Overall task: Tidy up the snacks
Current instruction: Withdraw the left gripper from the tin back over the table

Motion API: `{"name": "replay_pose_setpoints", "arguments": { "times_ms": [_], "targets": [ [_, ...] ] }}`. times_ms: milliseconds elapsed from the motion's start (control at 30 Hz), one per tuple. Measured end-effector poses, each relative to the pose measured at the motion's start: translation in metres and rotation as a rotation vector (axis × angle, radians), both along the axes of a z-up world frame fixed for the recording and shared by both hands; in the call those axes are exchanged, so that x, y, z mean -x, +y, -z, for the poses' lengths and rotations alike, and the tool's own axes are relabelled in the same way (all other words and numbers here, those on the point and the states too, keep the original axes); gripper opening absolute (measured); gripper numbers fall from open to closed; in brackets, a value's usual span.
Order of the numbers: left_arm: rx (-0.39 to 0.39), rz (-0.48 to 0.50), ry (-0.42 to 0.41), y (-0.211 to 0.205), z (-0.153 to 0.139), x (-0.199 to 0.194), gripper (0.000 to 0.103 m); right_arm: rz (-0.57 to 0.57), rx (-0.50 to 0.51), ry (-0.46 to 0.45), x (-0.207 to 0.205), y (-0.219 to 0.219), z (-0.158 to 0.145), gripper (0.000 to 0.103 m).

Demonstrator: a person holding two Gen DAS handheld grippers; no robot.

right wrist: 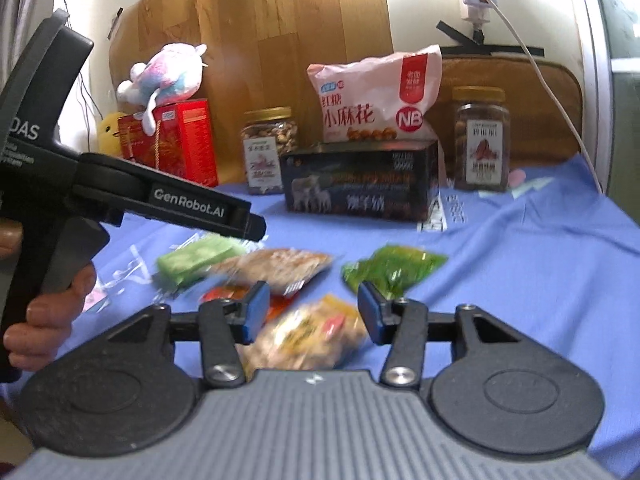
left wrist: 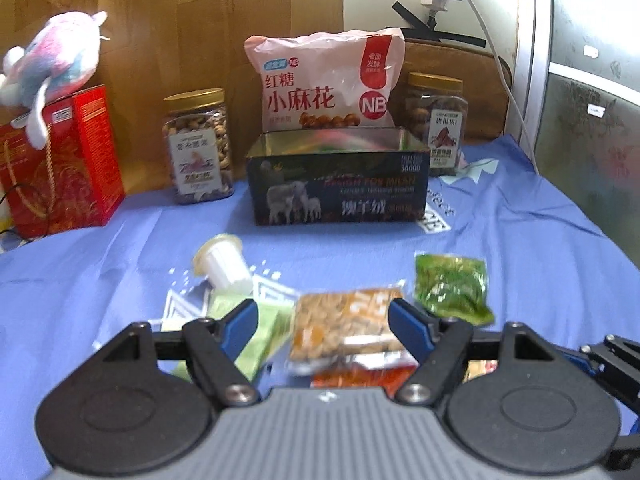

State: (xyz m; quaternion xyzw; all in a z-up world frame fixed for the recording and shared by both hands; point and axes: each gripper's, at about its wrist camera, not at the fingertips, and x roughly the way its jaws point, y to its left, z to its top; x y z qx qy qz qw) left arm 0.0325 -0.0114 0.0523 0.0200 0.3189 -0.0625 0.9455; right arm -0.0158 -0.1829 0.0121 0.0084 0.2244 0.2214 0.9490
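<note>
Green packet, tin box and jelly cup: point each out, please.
Green packet [left wrist: 452,286]: left wrist view, middle of its crinkled front.
Tin box [left wrist: 340,196]: left wrist view, printed front wall.
Jelly cup [left wrist: 224,266]: left wrist view, its white ribbed side; it lies tipped over.

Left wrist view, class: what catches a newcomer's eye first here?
The big pink snack bag stands at the back, behind an open dark tin on the blue cloth. Near the open left gripper lie small packets, one bright green packet at right.
</note>
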Motion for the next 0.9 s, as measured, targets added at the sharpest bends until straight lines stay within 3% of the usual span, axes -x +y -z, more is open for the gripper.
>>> {"name": "replay_pose_setpoints", "arguments": {
  "times_ms": [433, 633, 900],
  "targets": [
    [-0.027, -0.097, 0.034, 0.024, 0.035, 0.02, 0.074, 0.02, 0.027, 0.074, 0.028, 0.003, 0.025, 0.054],
    [0.002, -0.134, 0.048, 0.042, 0.049, 0.02, 0.075, 0.026, 0.055, 0.049, 0.031, 0.008, 0.028, 0.055],
    [0.013, -0.103, 0.025, 0.045, 0.051, 0.021, 0.081, 0.035, 0.101, 0.015, 0.027, 0.015, 0.032, 0.056]
  ]
}}
